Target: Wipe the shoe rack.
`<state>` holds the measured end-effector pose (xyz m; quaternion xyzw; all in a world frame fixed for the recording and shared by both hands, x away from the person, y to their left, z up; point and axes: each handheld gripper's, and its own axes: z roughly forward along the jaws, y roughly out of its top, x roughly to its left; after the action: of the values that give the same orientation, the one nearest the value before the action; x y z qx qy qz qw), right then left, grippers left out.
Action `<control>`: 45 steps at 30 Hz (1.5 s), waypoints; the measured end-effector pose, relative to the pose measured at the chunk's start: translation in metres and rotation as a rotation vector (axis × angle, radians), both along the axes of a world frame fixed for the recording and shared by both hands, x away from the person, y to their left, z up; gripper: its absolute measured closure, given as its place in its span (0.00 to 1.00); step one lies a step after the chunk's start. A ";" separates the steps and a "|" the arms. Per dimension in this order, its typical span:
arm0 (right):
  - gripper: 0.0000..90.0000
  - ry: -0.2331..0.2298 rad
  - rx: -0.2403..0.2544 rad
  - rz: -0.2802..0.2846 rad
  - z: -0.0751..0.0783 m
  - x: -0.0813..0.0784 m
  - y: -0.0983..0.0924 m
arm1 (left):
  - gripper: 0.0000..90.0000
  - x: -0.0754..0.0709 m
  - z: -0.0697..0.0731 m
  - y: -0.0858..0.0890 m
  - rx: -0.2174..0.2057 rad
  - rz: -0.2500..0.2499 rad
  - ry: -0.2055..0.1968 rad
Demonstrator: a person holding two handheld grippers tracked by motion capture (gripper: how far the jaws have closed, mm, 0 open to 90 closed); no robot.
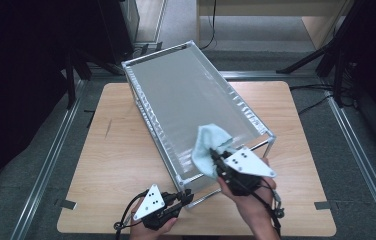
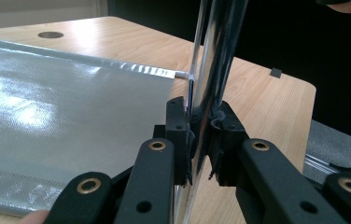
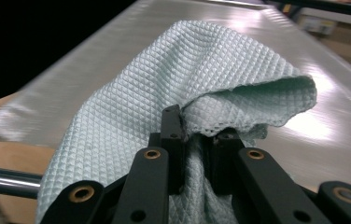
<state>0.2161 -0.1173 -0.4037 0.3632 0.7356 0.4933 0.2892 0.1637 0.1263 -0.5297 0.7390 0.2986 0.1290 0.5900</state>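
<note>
A long metal rack (image 1: pixel 186 95) with a grey sheet top lies slantwise across the wooden table. My left gripper (image 1: pixel 186 196) is shut on the chrome leg (image 2: pixel 211 70) at the rack's near corner, its pads (image 2: pixel 178 126) pressed to either side of the tube. A pale green waffle-weave cloth (image 1: pixel 207 147) rests bunched on the near end of the grey top. My right gripper (image 1: pixel 218 160) is shut on that cloth (image 3: pixel 178 93), with folds of fabric pinched between its jaws and spilling over them.
The wooden table (image 1: pixel 116 150) has bare room left of the rack and a strip at the right. Metal rails (image 1: pixel 51 155) run along the floor on both sides. Dark stands and cables sit at the back.
</note>
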 end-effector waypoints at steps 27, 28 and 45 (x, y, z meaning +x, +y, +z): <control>0.89 0.091 -0.156 -0.213 -0.106 0.011 -0.066 | 0.89 0.000 0.001 0.001 0.015 -0.003 -0.009; 0.89 0.117 -0.168 -0.214 -0.112 0.016 -0.063 | 0.89 -0.001 0.001 0.001 0.019 -0.002 -0.012; 0.89 0.330 -0.159 -0.055 -0.148 0.020 -0.023 | 0.89 -0.002 0.001 0.001 0.017 0.000 -0.011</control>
<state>0.2357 -0.1401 -0.5518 0.4352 0.7994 0.3594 0.2059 0.1617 0.1269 -0.5289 0.7434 0.2941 0.1358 0.5852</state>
